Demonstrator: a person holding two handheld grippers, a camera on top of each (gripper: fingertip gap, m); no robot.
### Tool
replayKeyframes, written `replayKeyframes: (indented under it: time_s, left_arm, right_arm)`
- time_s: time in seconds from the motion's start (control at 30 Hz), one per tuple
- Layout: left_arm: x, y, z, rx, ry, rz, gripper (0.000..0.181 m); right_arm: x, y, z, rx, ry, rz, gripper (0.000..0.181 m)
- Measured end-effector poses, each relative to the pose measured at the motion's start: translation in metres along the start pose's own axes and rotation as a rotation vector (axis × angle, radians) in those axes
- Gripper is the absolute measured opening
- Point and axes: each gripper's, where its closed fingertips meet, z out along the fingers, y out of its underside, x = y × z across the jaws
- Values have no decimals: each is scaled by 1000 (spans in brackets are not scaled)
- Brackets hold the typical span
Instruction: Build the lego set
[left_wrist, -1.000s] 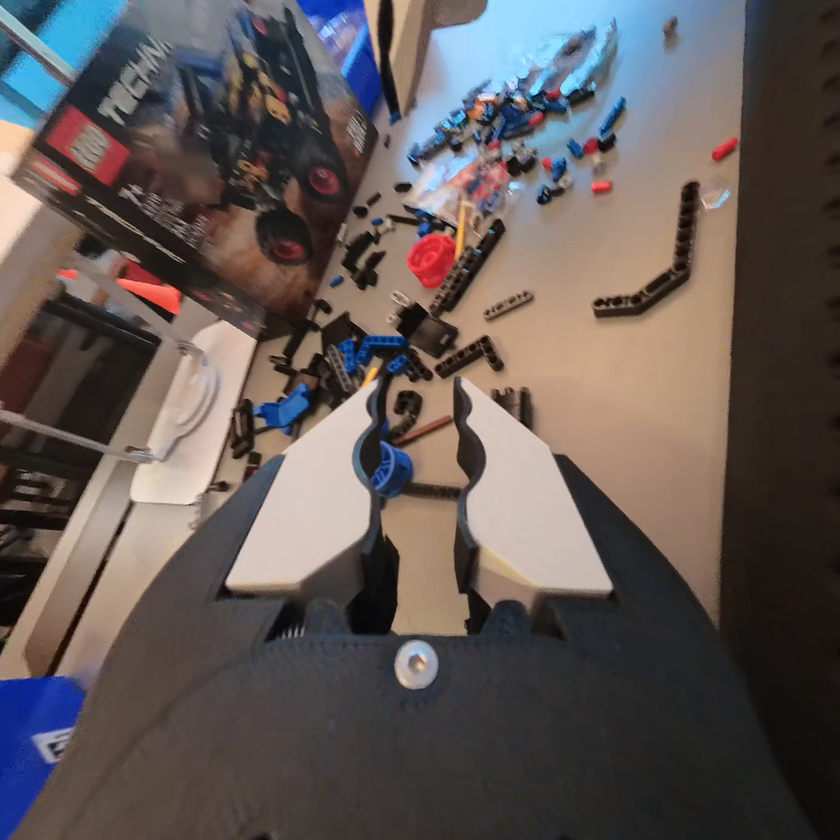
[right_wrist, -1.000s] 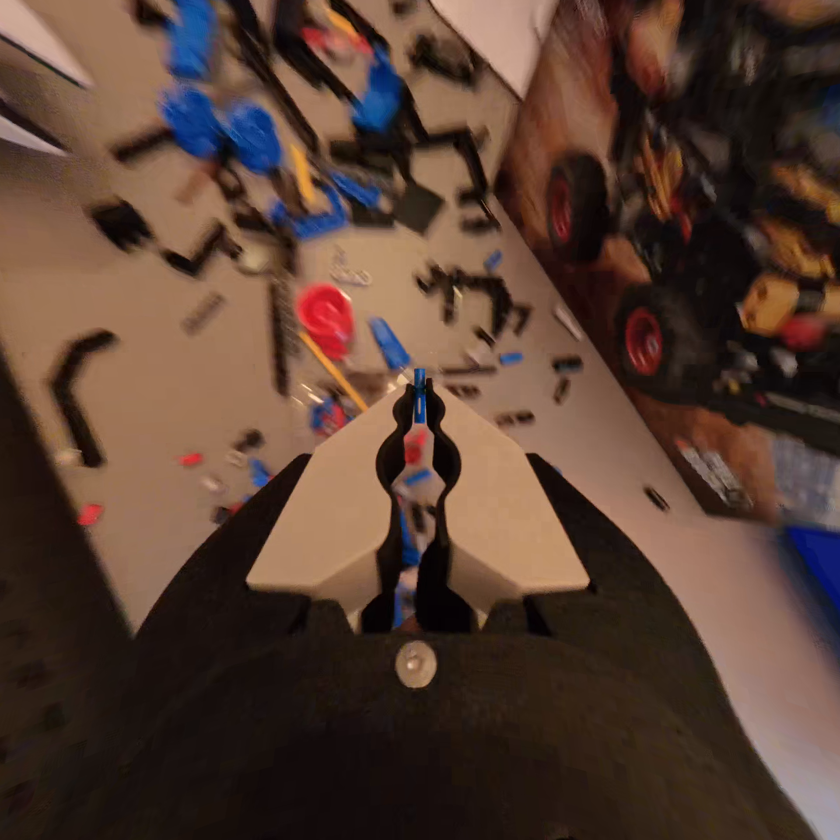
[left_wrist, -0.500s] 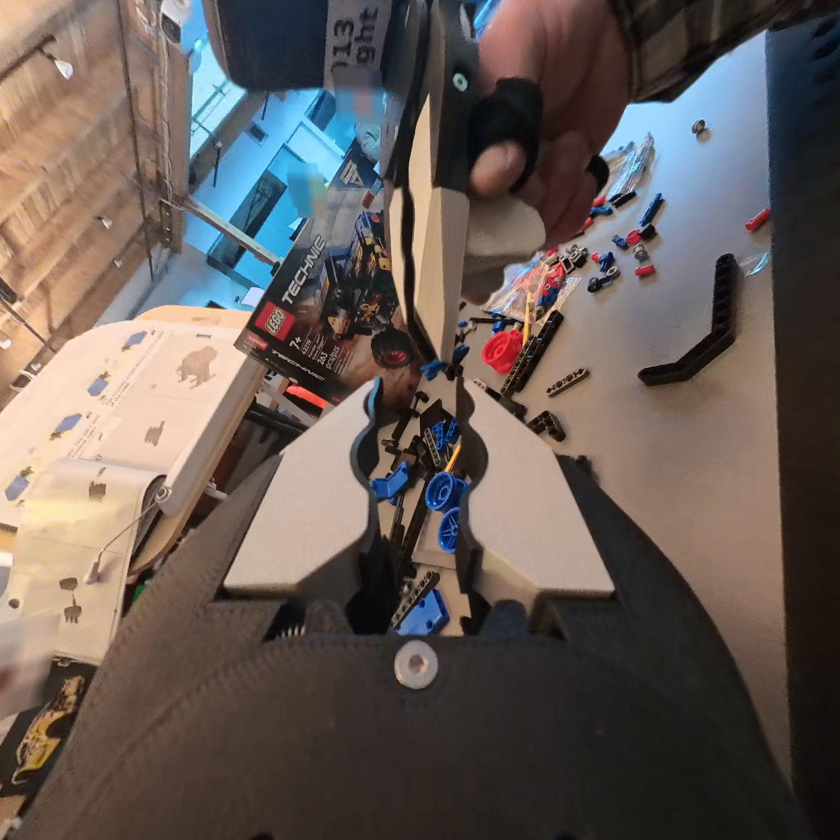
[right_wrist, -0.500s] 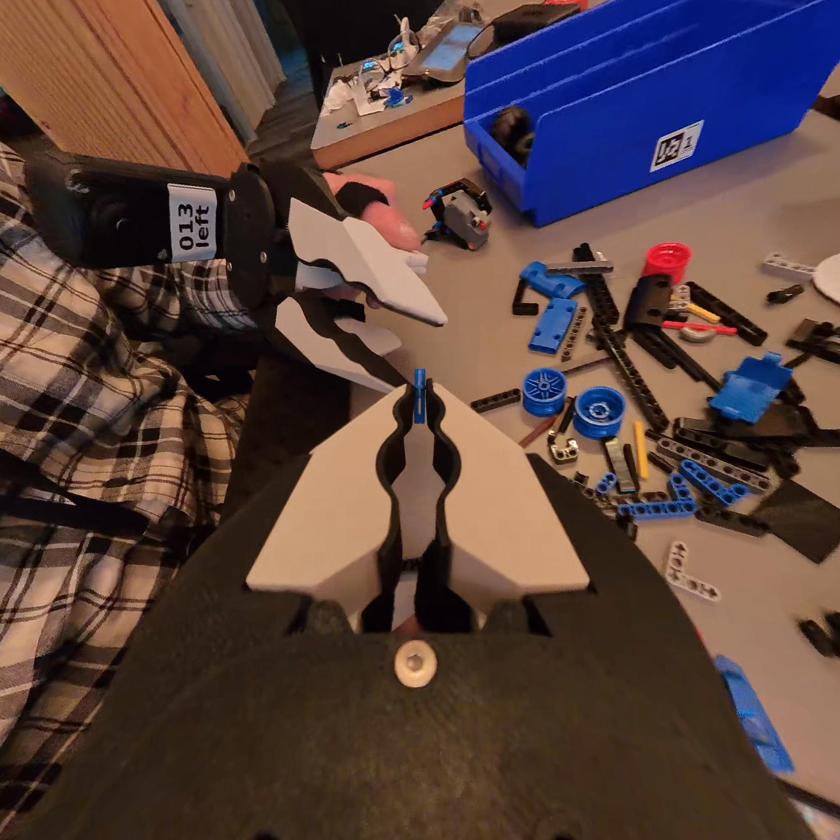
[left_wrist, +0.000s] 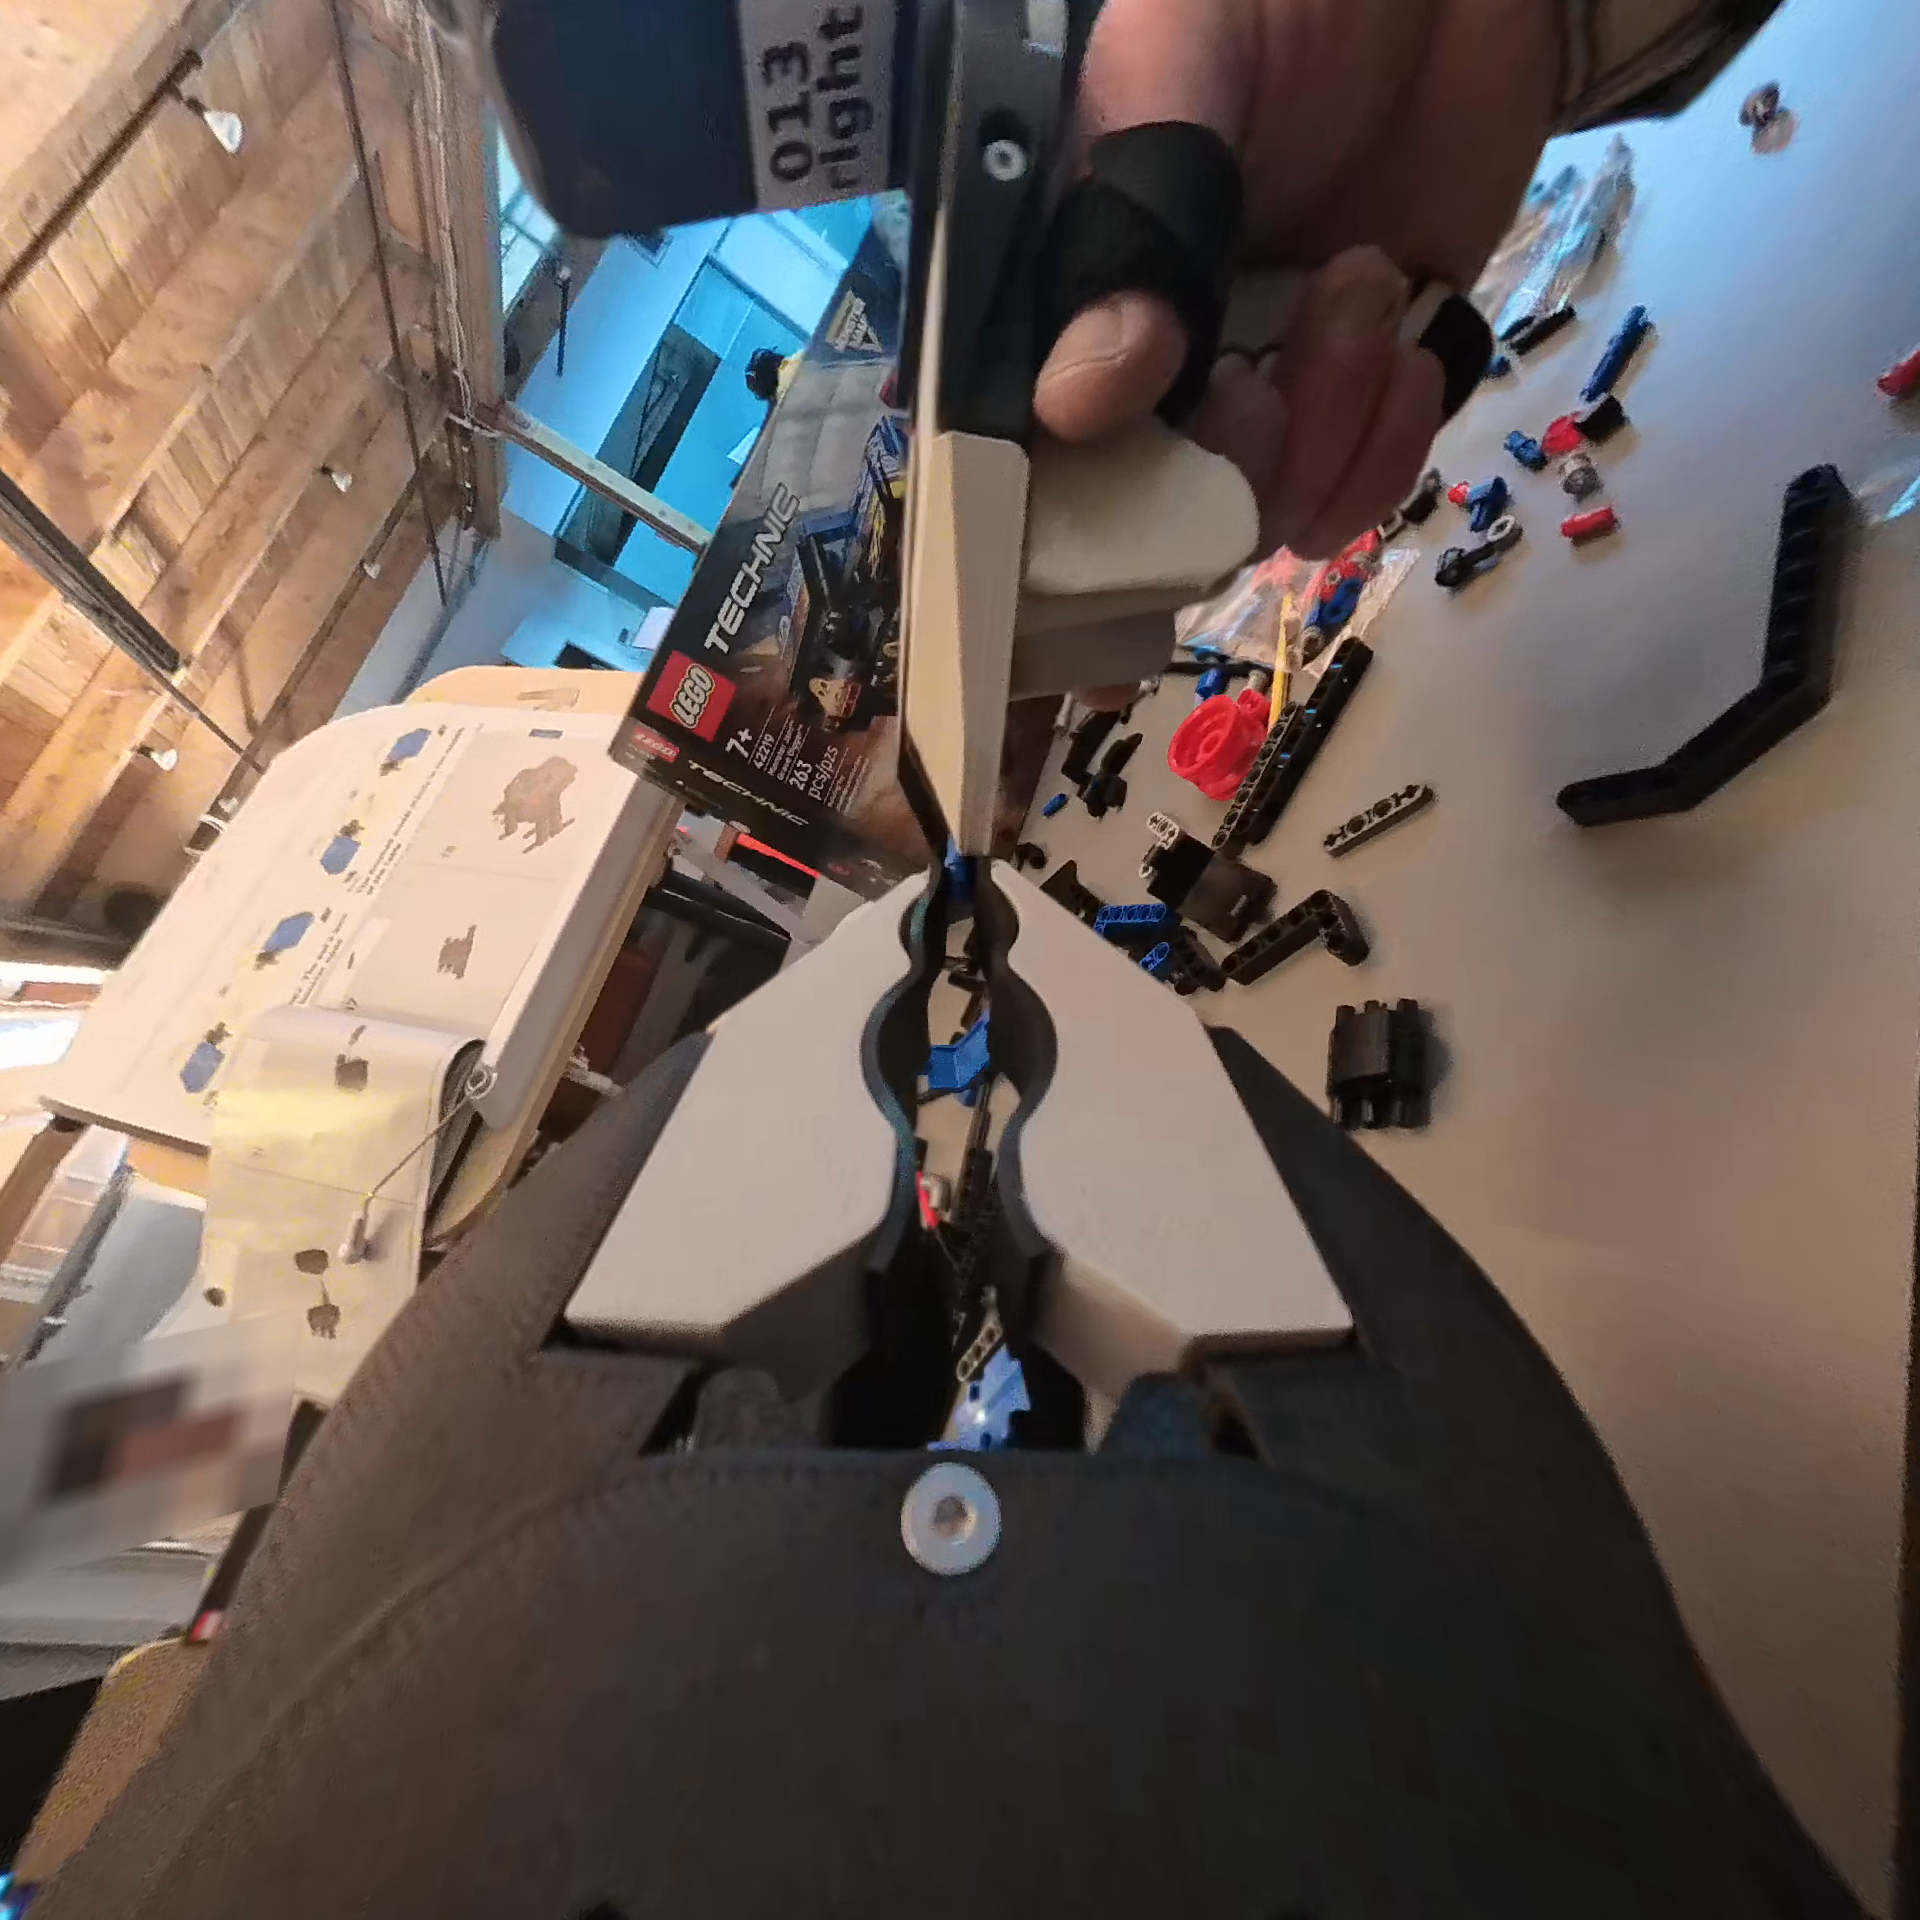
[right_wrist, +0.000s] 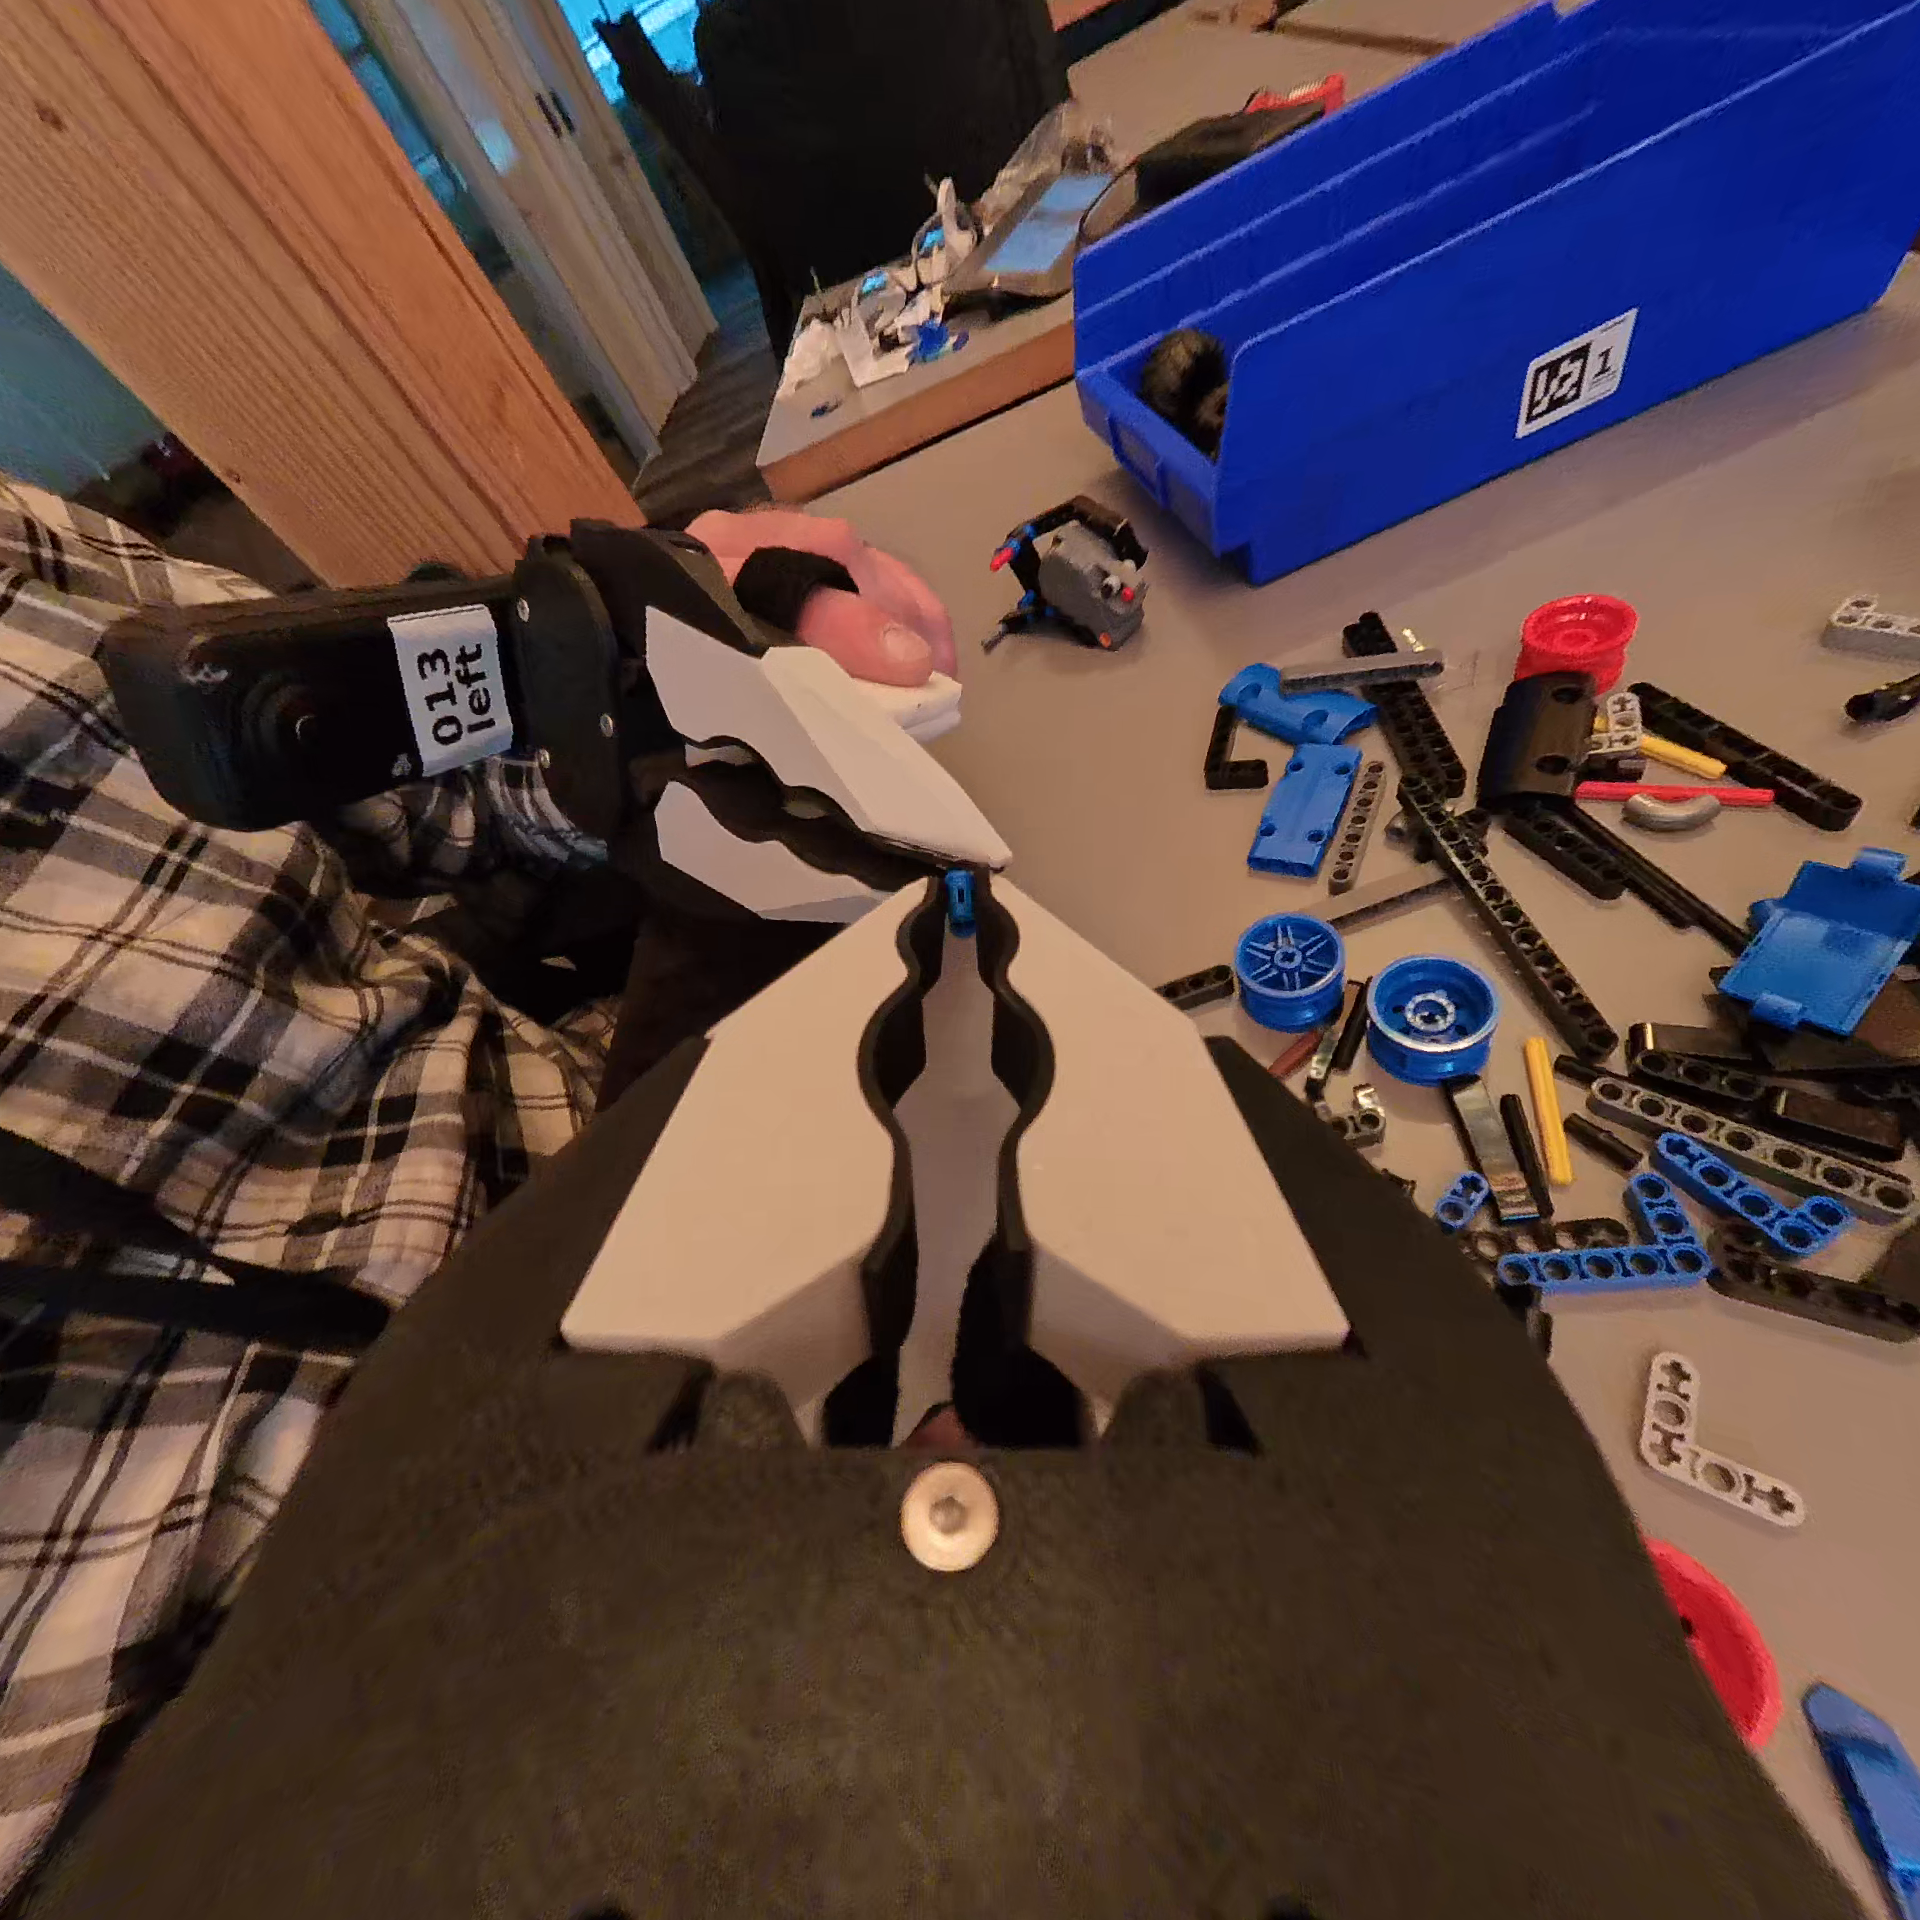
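Hand-held gripper on our right (right_wrist: 958, 902) is clamped on a small blue pin (right_wrist: 958, 900) at its very tips, the pin's long axis running forward along the fingers. Our left hand-held gripper (left_wrist: 958, 883) meets it tip to tip, raised above the desk (right_wrist: 1143, 727); its fingers are drawn nearly together, and something dark with a bit of blue sits at the tips, but we cannot tell whether it is held there or merely lies behind. In the left wrist view the right one comes down from above, so the two stand roughly at right angles. As we judge it, the next move turns on lining the pin's axis up with whatever hole the left side offers. Loose parts lie well apart toward the desk's far edge: blue wheels (right_wrist: 1288, 971), black beams (right_wrist: 1496, 914), a red wheel (right_wrist: 1577, 636), and a blue bin (right_wrist: 1455, 312) behind them.
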Motion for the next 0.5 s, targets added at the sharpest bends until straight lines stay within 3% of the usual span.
replayKeyframes:
  time_s: [0.2,0.5]
  left_arm:
    - [-4,4,2,-8,-5,-61,2]
    - [7,2,4,-21,20,17,2]
  right_arm:
    - [0,-2,-3,43,14,-23,14]
    - [2,1,-3,34,56,-72,0]
